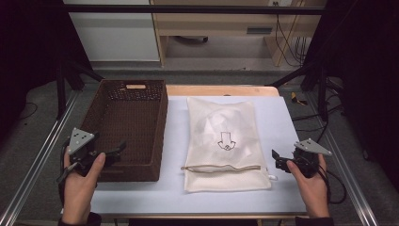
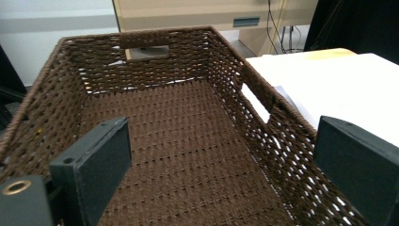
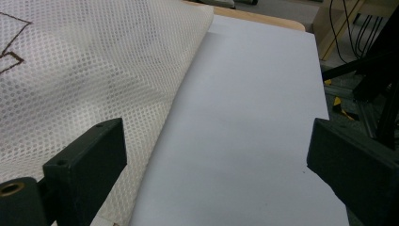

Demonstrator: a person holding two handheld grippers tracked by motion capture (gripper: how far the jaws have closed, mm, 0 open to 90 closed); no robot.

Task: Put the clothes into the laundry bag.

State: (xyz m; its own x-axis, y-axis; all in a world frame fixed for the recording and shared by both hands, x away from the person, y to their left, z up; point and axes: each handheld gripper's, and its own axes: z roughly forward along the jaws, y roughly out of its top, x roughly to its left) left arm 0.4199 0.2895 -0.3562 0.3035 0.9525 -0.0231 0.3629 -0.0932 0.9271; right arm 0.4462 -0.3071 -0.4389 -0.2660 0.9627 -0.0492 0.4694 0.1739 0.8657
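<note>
1. Mesh laundry bag [image 1: 225, 141], white, lies flat at the middle of the desk [image 1: 277, 117], with its zipper [image 1: 221, 167] near the 6 o'clock end.
2. On the bag is a drawn arrow [image 1: 226, 140] pointing to 6 o'clock; I can read no words on it.
3. Brown woven basket [image 1: 129, 127] stands just beside the bag, at its 9 o'clock side.
4. Left hand-held gripper [image 1: 120, 148] is released, jaws wide apart, above the basket's 6 o'clock corner.
5. Right hand-held gripper [image 1: 275, 157] is also released, near the bag's 3 o'clock edge and not touching it.
</note>
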